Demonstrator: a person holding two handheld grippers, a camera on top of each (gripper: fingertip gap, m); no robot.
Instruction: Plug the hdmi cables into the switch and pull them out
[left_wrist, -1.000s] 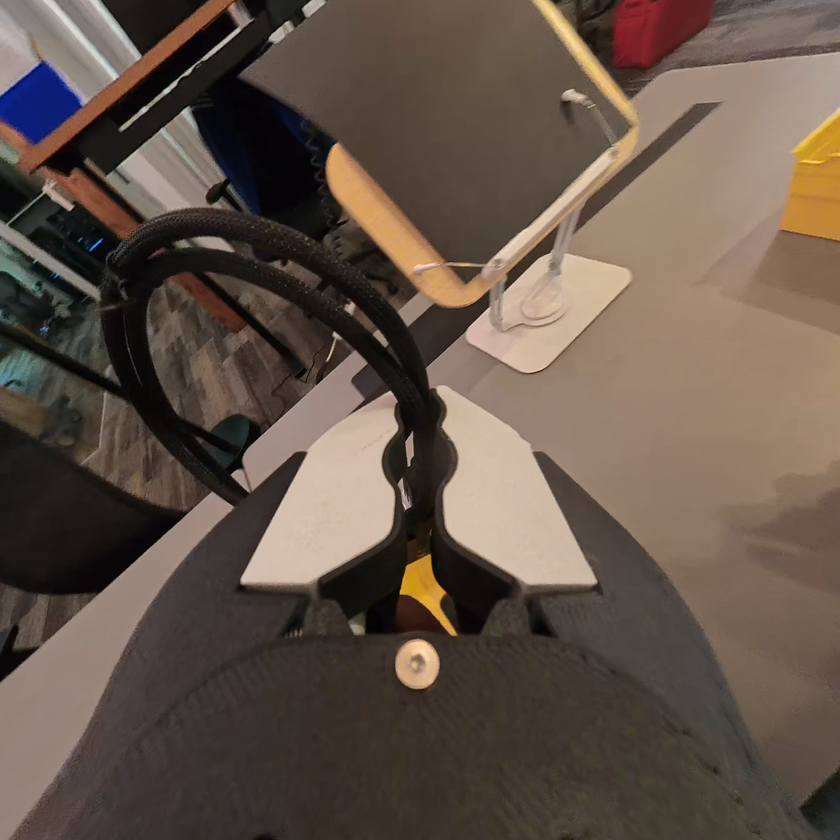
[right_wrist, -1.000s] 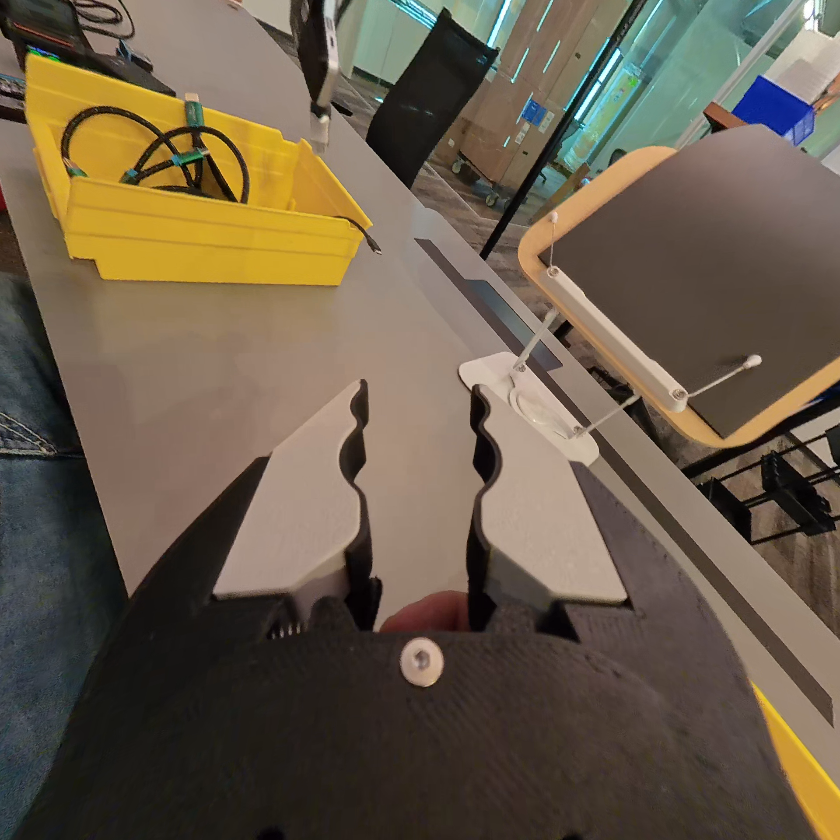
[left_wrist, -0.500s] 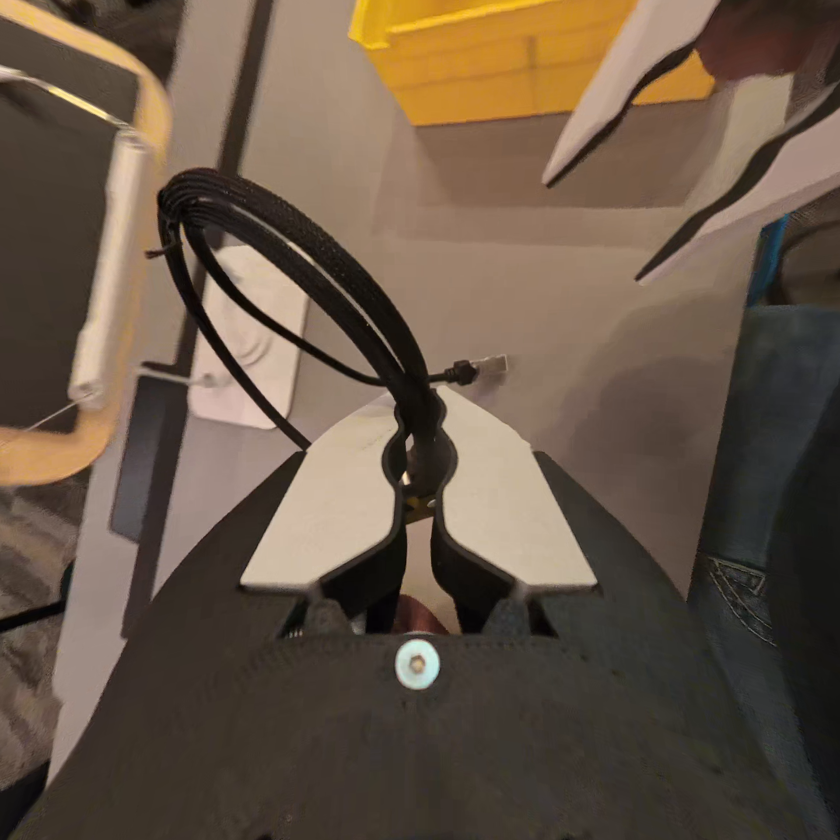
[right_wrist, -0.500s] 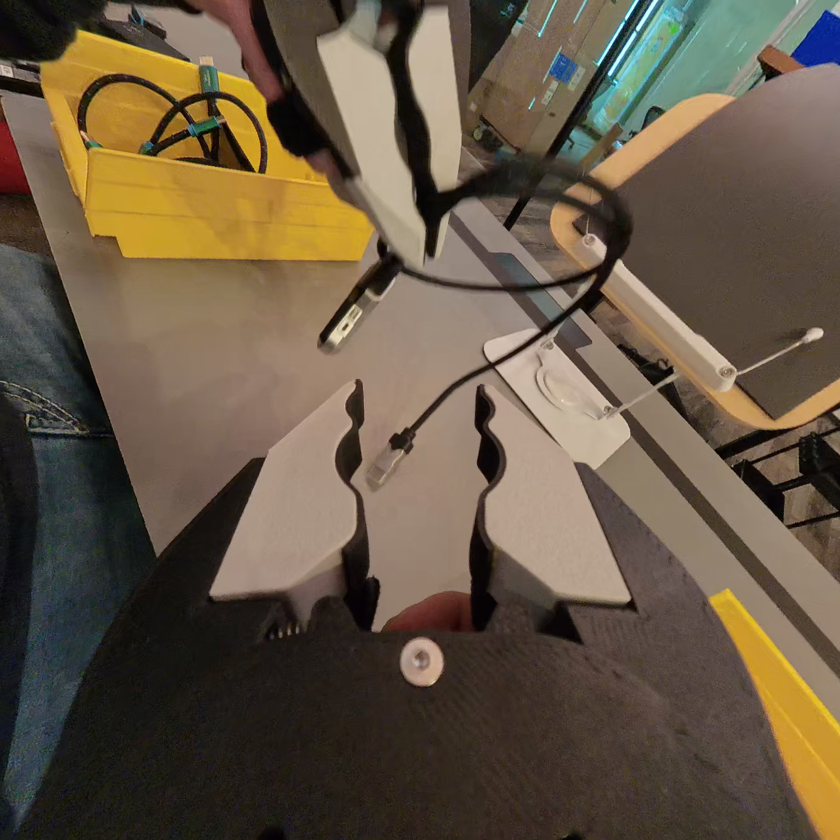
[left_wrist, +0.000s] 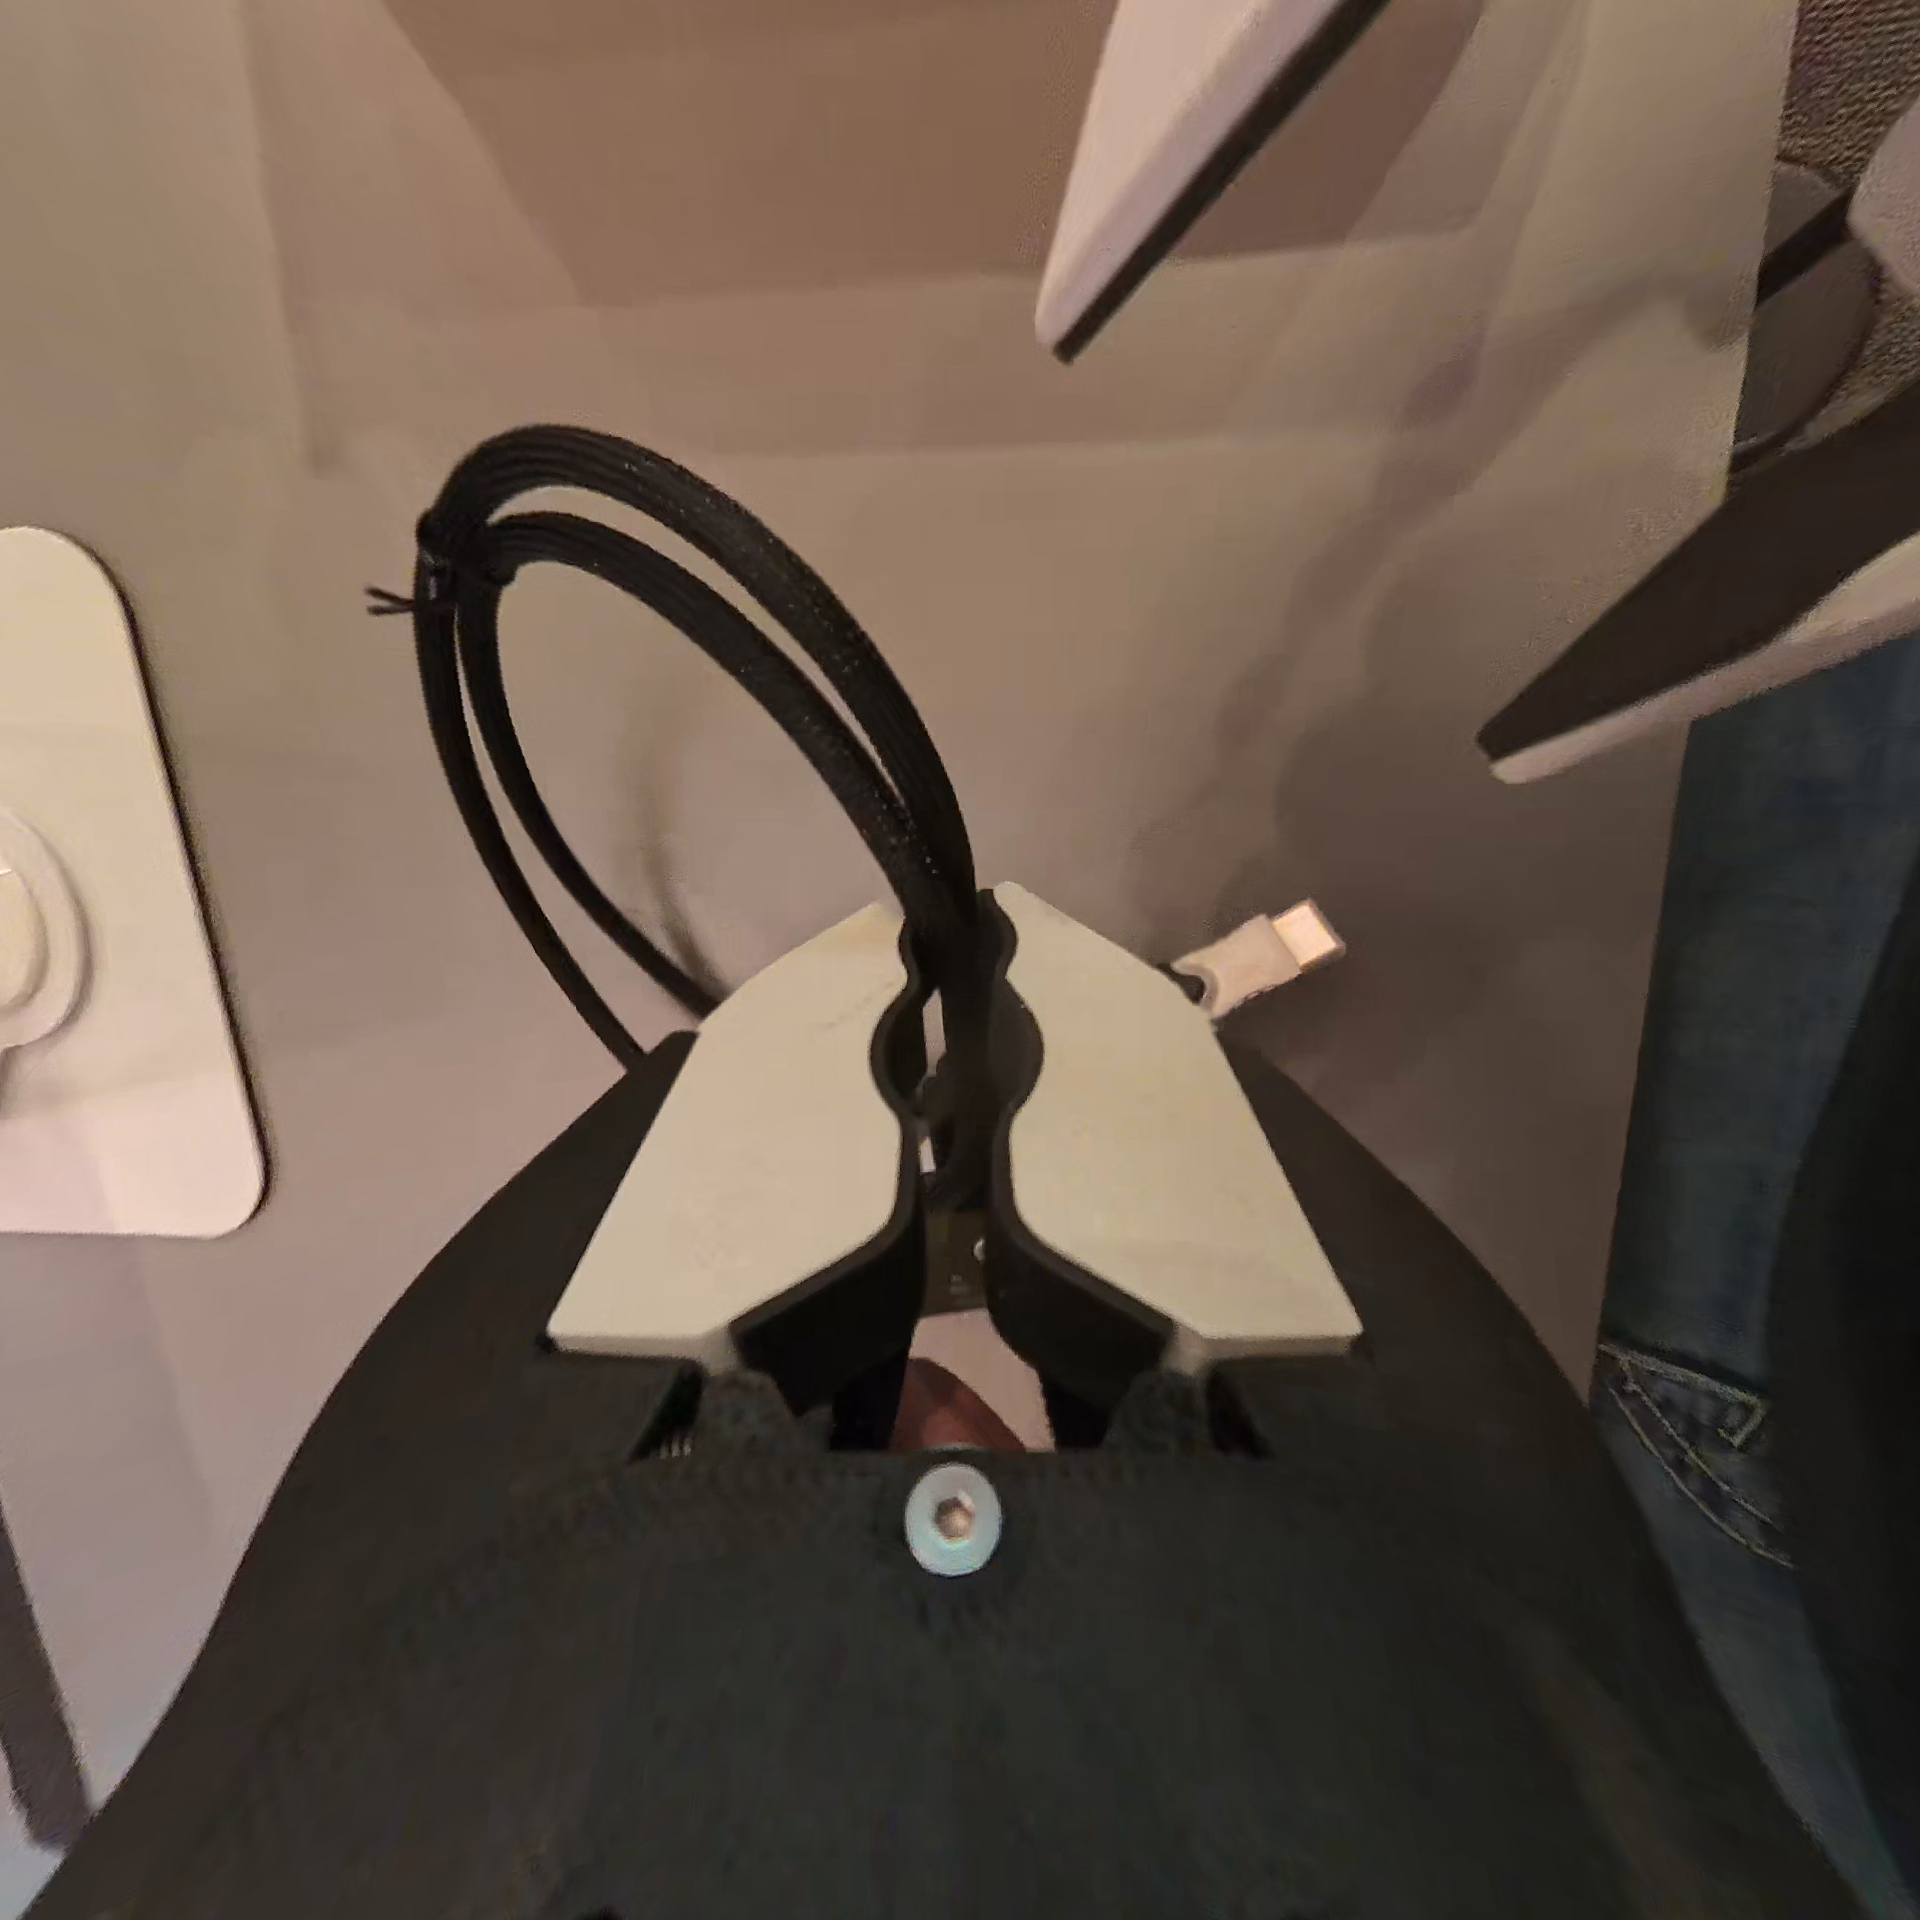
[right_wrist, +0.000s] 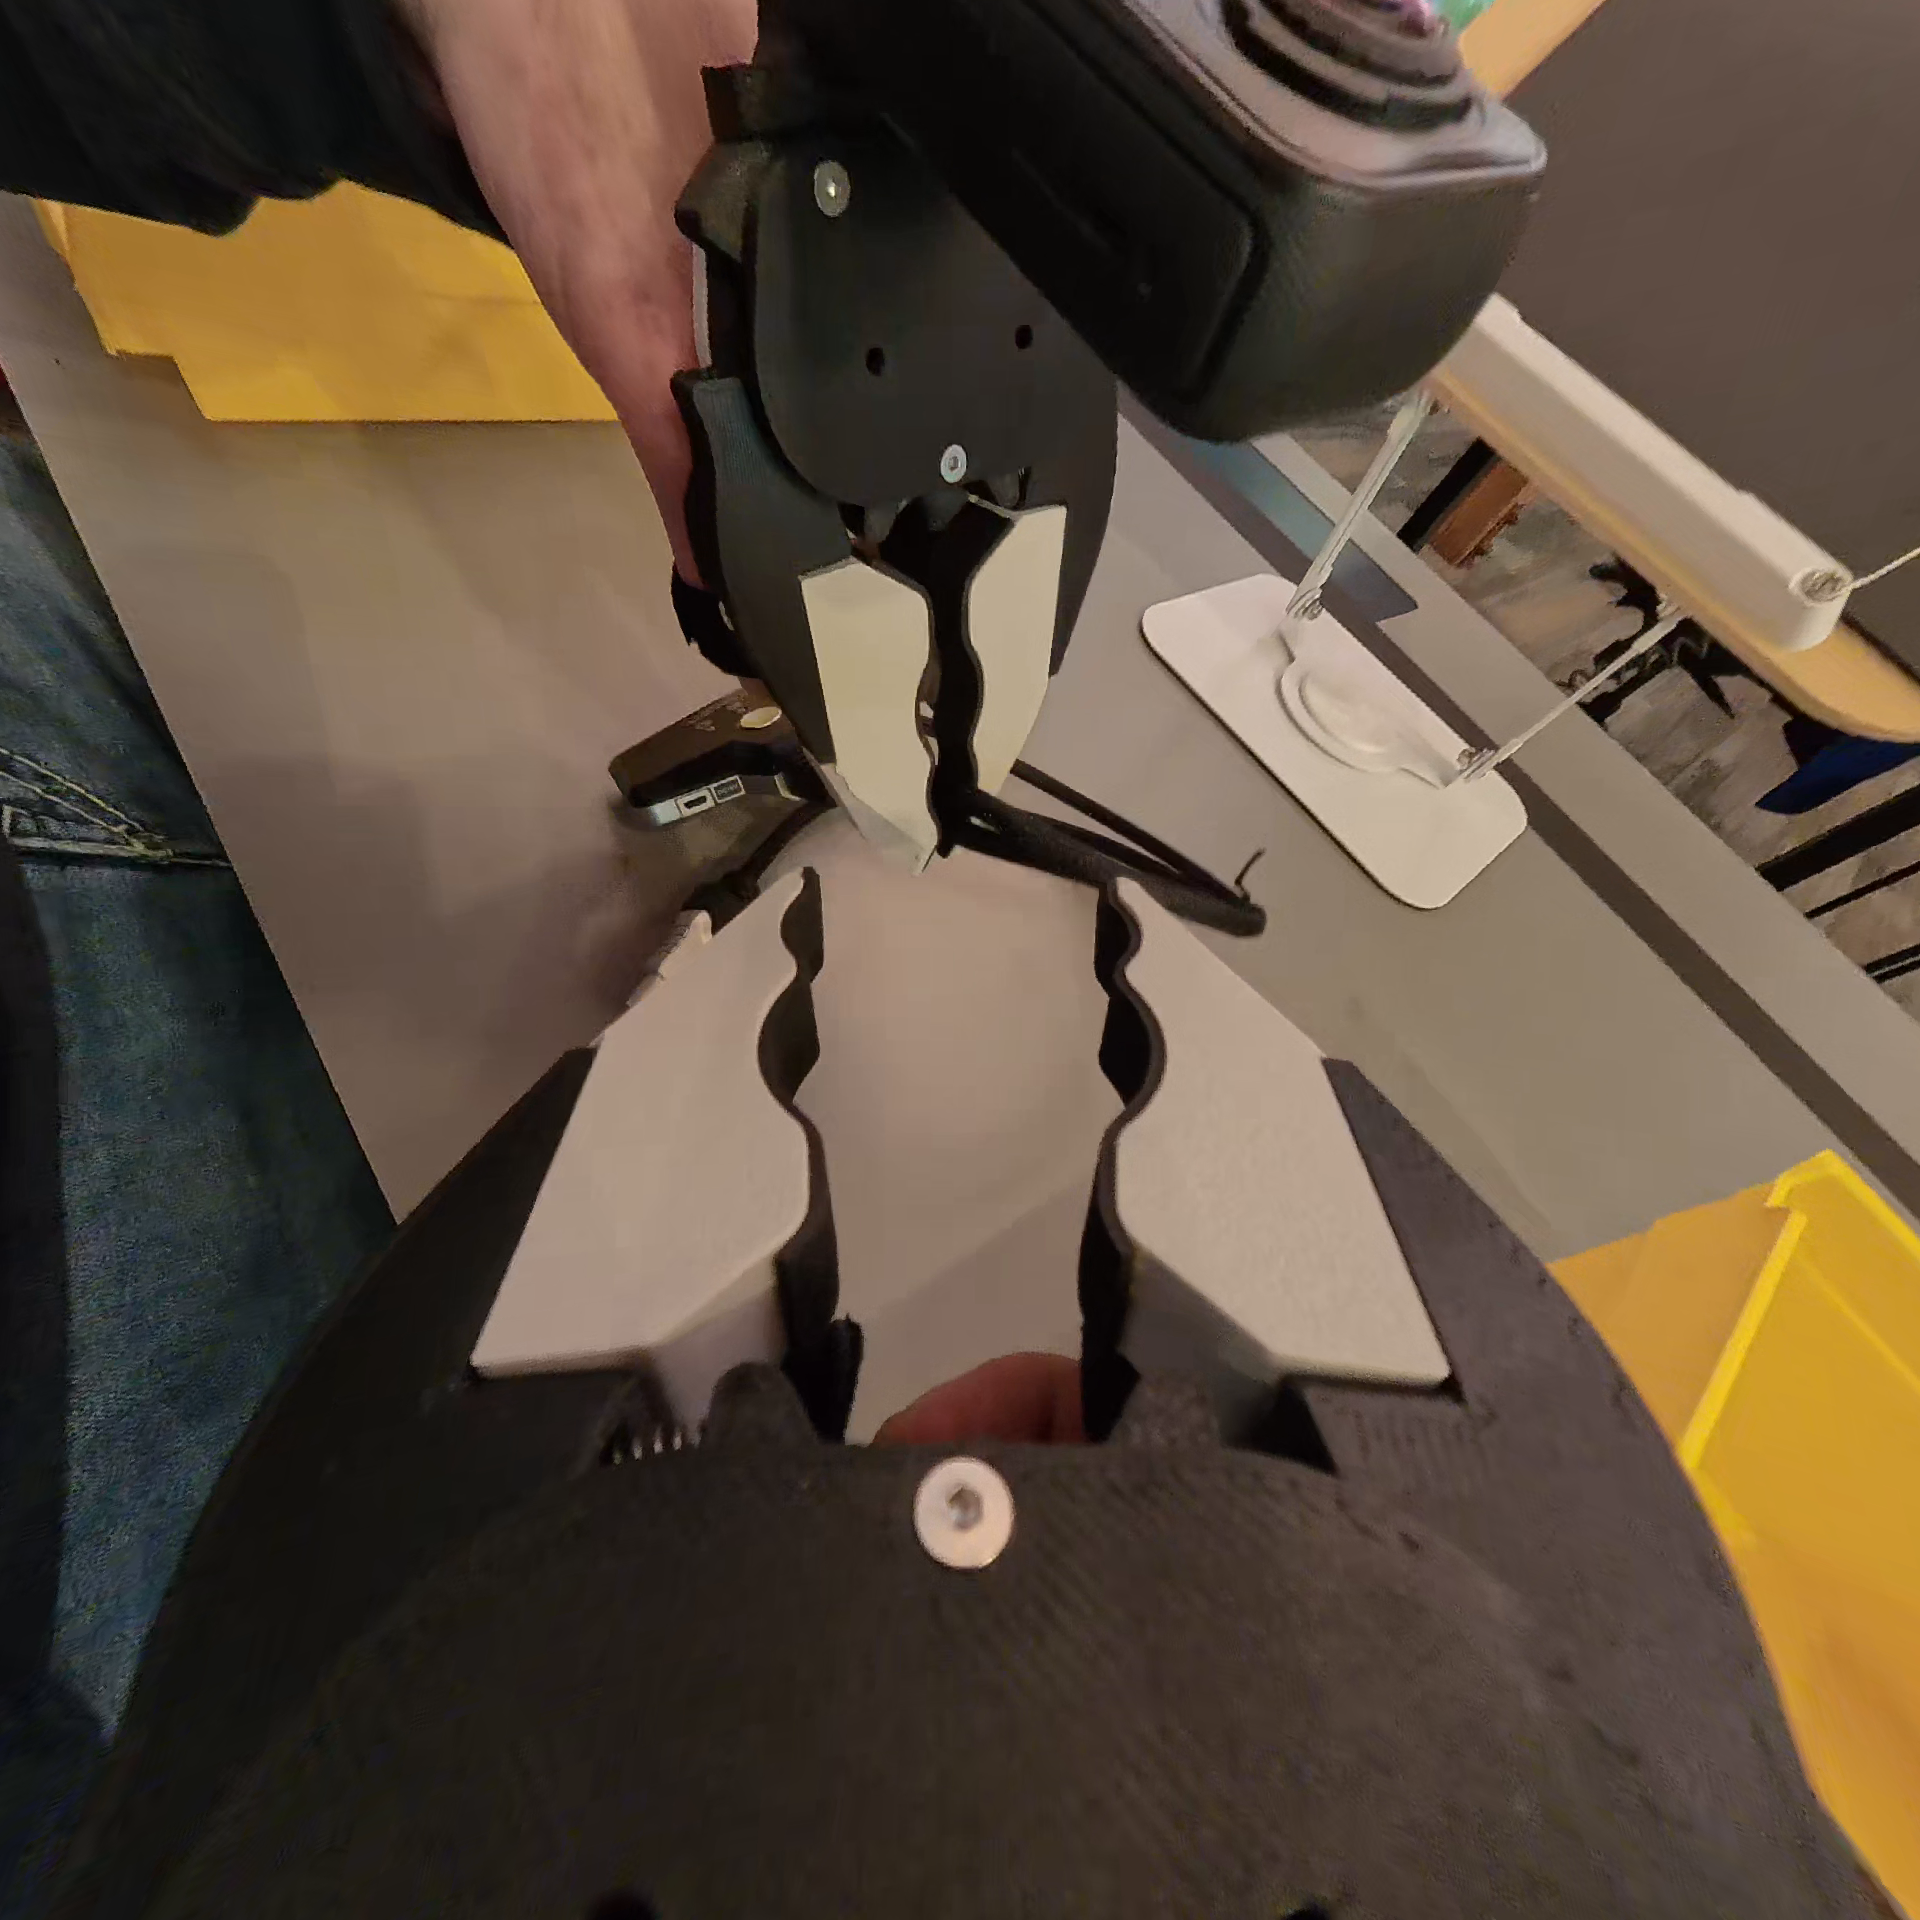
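Left wrist view shows the left gripper (left_wrist: 956, 935) clamped on a coiled black braided cable (left_wrist: 727, 665), its loop rising toward the upper left of the frame above the grey table (left_wrist: 727, 260). A silver plug (left_wrist: 1262, 951) pokes out at centre right. Right wrist view shows the right gripper (right_wrist: 956, 904) spread wide and holding nothing, just below the left one. A small black switch (right_wrist: 707, 784) lies on the table at centre left, beside a yellow bin (right_wrist: 343, 322).
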